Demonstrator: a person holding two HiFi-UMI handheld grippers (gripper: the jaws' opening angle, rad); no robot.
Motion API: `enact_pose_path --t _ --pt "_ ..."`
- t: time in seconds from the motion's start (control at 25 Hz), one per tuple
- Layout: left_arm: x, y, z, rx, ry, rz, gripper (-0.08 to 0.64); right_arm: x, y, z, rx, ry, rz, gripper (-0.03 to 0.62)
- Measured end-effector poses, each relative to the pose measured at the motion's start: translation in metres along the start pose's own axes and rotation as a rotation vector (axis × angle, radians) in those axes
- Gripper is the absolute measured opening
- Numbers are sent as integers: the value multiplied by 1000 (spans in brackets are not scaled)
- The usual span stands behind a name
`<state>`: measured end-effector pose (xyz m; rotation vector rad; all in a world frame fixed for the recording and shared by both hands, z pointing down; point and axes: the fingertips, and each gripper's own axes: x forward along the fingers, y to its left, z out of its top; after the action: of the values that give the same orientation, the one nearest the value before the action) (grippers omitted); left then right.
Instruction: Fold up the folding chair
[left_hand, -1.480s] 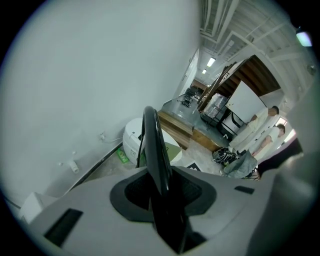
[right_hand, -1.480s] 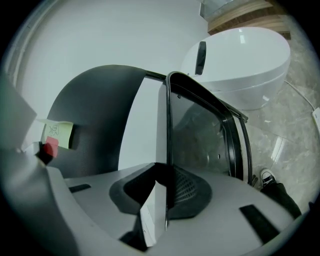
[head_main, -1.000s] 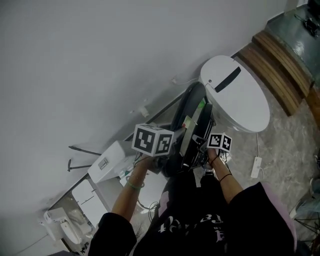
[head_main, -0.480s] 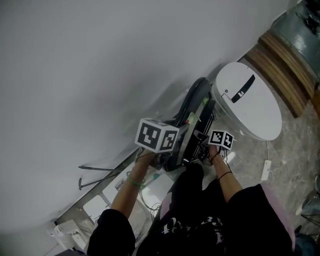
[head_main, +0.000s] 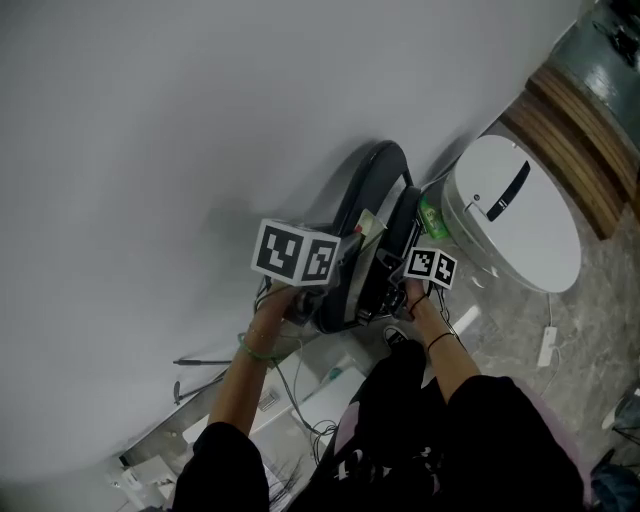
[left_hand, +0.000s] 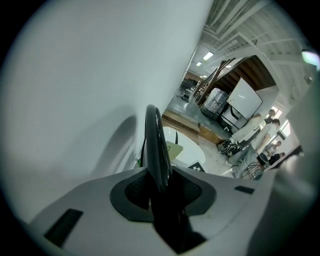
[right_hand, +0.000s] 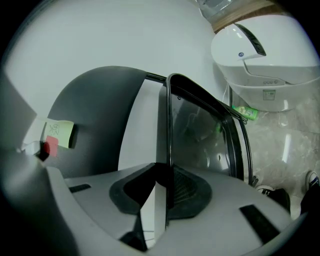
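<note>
Gripping the chair (head_main: 368, 205), seemingly folded flat, upright beside the wall (head_main: 150, 120) near the white table (head_main: 515, 215). Left gripper (left_hand: 161, 186) clenched on its black tube, right gripper (right_hand: 165, 194) on a thin frame edge. Likely stiff, heavyish, slippery; best held by the tubes.

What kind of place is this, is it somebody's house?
Probably not a house; it looks more like a big workshop or lab hall. The left gripper view shows a high ceiling with strip lights, a large white board and several people standing on the open floor.
</note>
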<state>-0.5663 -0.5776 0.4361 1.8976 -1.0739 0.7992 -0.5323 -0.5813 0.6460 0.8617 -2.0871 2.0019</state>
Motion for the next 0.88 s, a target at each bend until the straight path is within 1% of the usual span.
enact_pose_path --t 0.16,0.28,0.44,0.56,0.64,0.76,0.8,0.88 --pt "-5 33 5 -9 24 24 99 25 10 4 10 -7 -5 78" --pt "-6 44 7 -9 26 21 98 34 13 5 22 -22 -5 77" --pt "0 48 9 3 23 -10 98 38 10 8 40 -42 -4 77" --pt "0 48 10 -18 -22 -44 98 38 9 6 29 -31 -9 78" --pt "-2 48 12 -26 -61 -30 100 37 11 6 -17 -17 -18 78" --pt "-8 51 16 -13 -116 29 107 35 11 2 -116 38 -53 87" --pt "-10 52 17 -7 -132 51 118 33 10 0 -144 60 -69 98" --pt "-13 55 16 -2 -146 84 148 28 6 -3 -187 99 -94 144"
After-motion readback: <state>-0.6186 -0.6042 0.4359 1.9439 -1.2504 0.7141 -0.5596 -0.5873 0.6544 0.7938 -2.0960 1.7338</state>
